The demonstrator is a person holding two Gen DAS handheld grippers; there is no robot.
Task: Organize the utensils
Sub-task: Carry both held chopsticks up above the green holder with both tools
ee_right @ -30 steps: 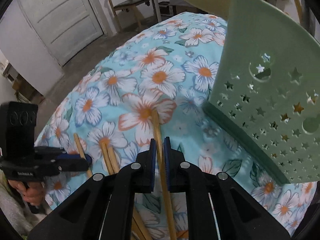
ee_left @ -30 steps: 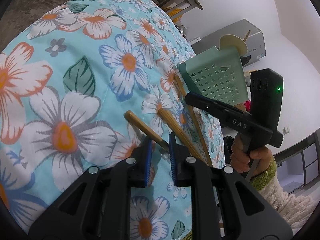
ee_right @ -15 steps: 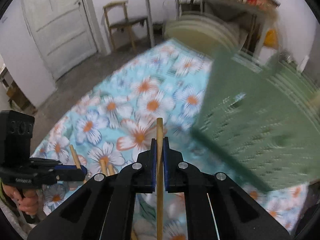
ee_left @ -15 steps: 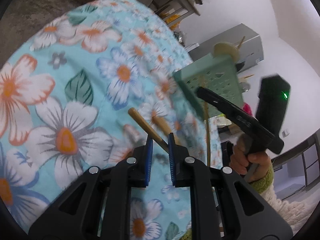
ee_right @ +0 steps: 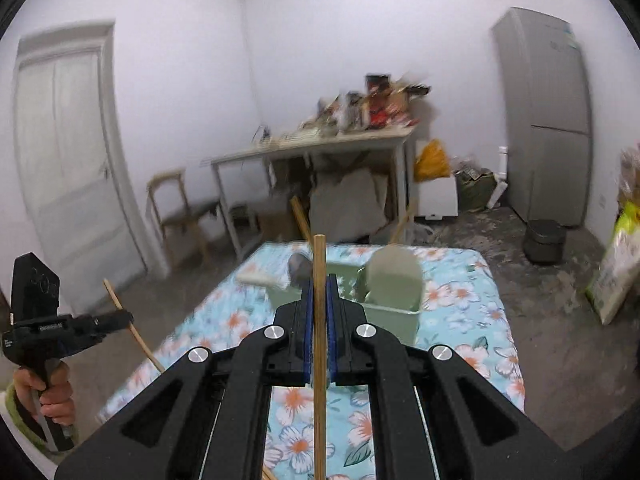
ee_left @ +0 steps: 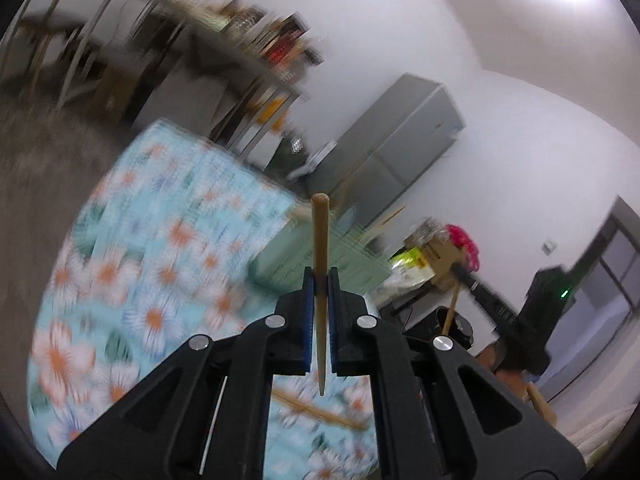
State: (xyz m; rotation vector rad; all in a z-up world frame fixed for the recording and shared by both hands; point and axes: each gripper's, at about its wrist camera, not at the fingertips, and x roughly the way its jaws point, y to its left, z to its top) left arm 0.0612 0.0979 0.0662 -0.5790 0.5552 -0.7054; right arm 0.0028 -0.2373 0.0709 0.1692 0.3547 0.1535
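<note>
The worktop, draped in a blue floral cloth, fills the middle of the scene. At its far end stands a pale green utensil holder, open at the top, with a flat pale spatula blade and a couple of wooden handles rising from it.

The right gripper is clamped on a wooden chopstick that stands nearly upright between the jaws, its top just above them and its length running down past the lower edge of the view. The left gripper, seen at the left of the right-wrist view in a hand, is likewise closed on a second chopstick, blunt end up and tapered tip hanging below the jaws. Both are off the cloth. More sticks lie on the near part of the cloth.

These chopsticks look light, stiff and smooth, so weight is no worry, but a thin round stick can pivot or slide in the pads. A hold near the middle, as the right one appears to have, should limit swinging; the left one is taken above its middle, toward the thick end, which leaves the tip free to lead into the holder.
</note>
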